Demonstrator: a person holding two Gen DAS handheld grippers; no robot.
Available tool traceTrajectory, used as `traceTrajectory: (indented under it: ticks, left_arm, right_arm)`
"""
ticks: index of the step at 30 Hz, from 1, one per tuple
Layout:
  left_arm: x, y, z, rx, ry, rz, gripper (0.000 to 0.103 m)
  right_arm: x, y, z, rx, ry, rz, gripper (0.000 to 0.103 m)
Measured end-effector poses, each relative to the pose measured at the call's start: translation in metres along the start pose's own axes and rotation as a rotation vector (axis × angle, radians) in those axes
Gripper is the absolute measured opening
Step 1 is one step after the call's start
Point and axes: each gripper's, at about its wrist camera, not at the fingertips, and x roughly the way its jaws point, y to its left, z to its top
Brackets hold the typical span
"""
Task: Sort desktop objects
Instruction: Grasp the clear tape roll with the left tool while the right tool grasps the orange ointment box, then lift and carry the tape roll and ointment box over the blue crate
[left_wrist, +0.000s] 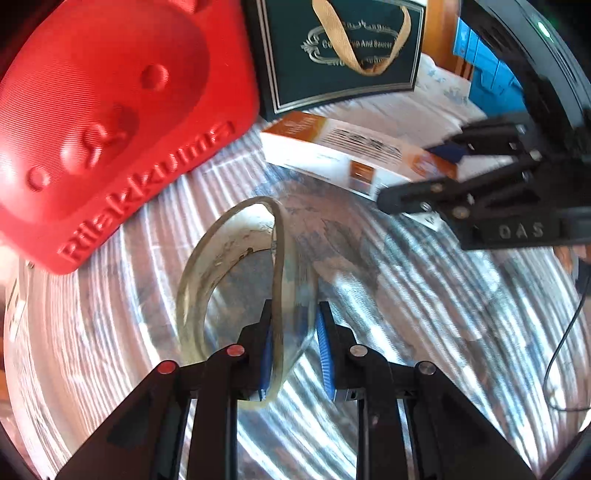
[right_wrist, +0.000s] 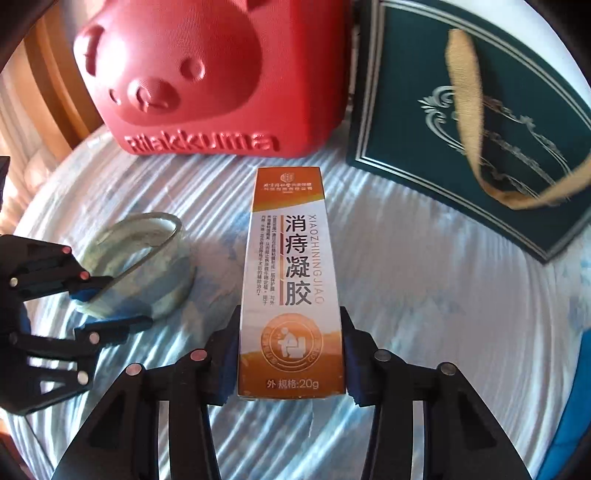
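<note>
We see the desk (right_wrist: 424, 295) first, spread with a pale cloth of blue and white ripples that carries everything else. At its far side stands the red bear-faced box (right_wrist: 207, 74), with "Rilakkuma" raised along its lower edge; in the left wrist view it fills the upper left corner (left_wrist: 110, 110). Just beside it, to the right, stands the dark green gift box (right_wrist: 480, 129) with silver borders and a tan ribbon handle (right_wrist: 469, 122) looped across its front.

Next in size comes the orange and white carton (right_wrist: 291, 280), long and narrow, printed with Chinese characters and "20g" at its near end. It lies in the middle of the desk with its far end pointing at the gap between the two boxes. Our right tongs (right_wrist: 291, 354) are clamped on its near end, a dark pad pressed to each long side.

Smaller still is the roll of clear tape (left_wrist: 236, 273), a worn, see-through ring standing on edge to the left of the carton and apart from it. Our left tongs (left_wrist: 295, 343) grip its wall: one blue pad sits inside the ring, the other outside, drawn in close on the band. From the right wrist view we see those tongs (right_wrist: 107, 306) reaching in from the left edge.
</note>
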Motion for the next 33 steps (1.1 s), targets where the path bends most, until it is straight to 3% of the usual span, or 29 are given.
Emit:
traceTrajectory:
  ticks: [6, 9, 13, 15, 20, 25, 30, 33]
  left_arm:
    - [-0.026, -0.005, -0.007, -0.028, -0.050, -0.020, 0.021]
    - [-0.035, -0.005, -0.009, -0.043, -0.050, -0.043, 0.014]
    - [-0.029, -0.006, -0.011, -0.041, -0.016, -0.077, 0.014]
    - [-0.016, -0.004, -0.005, -0.059, 0.028, -0.036, 0.014]
    - [-0.022, 0.007, 0.009, -0.107, -0.019, -0.026, 0.014]
    - [-0.038, 0.016, 0.018, -0.071, -0.062, 0.000, 0.015]
    - [-0.018, 0.025, 0.022, -0.013, 0.012, -0.027, 0.015]
    - [-0.017, 0.031, 0.024, 0.023, 0.009, -0.047, 0.022]
  right_arm:
    - [-0.034, -0.003, -0.027, 0.089, -0.050, 0.012, 0.045]
    - [-0.055, 0.000, -0.036, 0.118, -0.074, 0.009, 0.045]
    - [-0.080, -0.004, -0.052, 0.157, -0.087, 0.006, 0.045]
    - [-0.088, -0.005, -0.058, 0.172, -0.088, 0.004, 0.045]
    - [-0.093, 0.001, -0.060, 0.200, -0.107, -0.021, 0.045]
    - [-0.101, -0.009, -0.066, 0.221, -0.117, -0.030, 0.045]
    - [-0.097, -0.013, -0.063, 0.233, -0.117, -0.009, 0.045]
    - [-0.094, -0.012, -0.061, 0.228, -0.115, -0.001, 0.045]
